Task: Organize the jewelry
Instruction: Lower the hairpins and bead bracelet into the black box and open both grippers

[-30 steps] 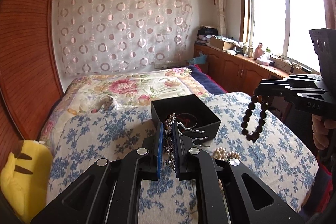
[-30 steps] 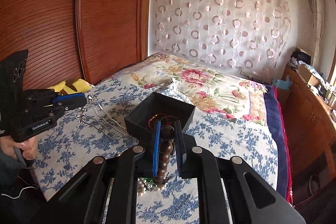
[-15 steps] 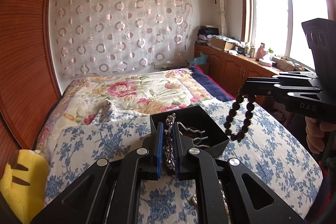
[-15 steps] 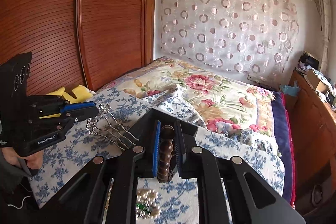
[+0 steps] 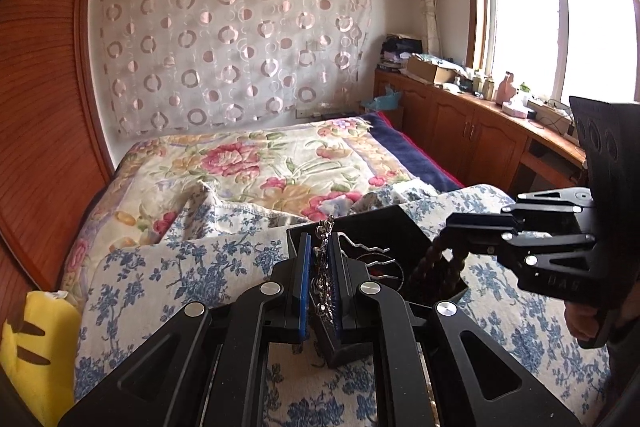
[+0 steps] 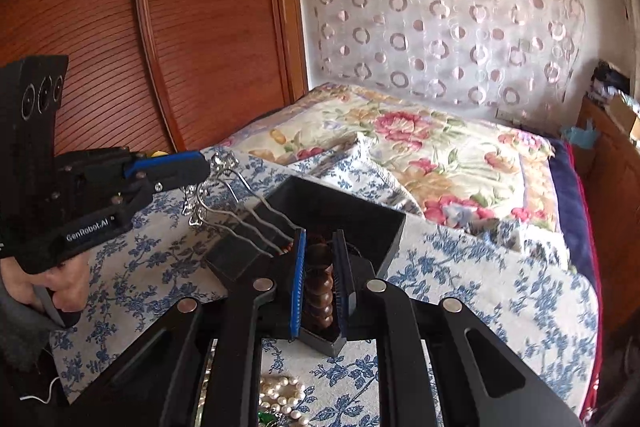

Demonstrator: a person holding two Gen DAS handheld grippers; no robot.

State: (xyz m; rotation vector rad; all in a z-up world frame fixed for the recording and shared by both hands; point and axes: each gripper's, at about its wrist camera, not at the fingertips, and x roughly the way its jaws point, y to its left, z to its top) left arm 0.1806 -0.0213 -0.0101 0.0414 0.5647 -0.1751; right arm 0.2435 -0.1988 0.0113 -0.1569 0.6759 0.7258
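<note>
A black open jewelry box (image 5: pixel 394 227) (image 6: pixel 344 211) stands on the blue floral cloth. My left gripper (image 5: pixel 320 275) is shut on a silver hair comb (image 5: pixel 322 255); in the right wrist view the comb (image 6: pixel 224 195) has its prongs reaching over the box's near-left rim. My right gripper (image 6: pixel 318 279) is shut on a dark wooden bead bracelet (image 6: pixel 318 287), held over the box; in the left wrist view the bracelet (image 5: pixel 436 267) hangs down into the box.
A pearl strand (image 6: pixel 280 399) with a green piece lies on the cloth below my right gripper. A yellow plush toy (image 5: pixel 32 339) sits at the left. A wooden wardrobe (image 6: pixel 160 27) stands left, cabinets (image 5: pixel 460 131) right.
Both grippers have moved toward the box and lower. The bracelet now hangs inside the box and the comb's prongs reach over its rim.
</note>
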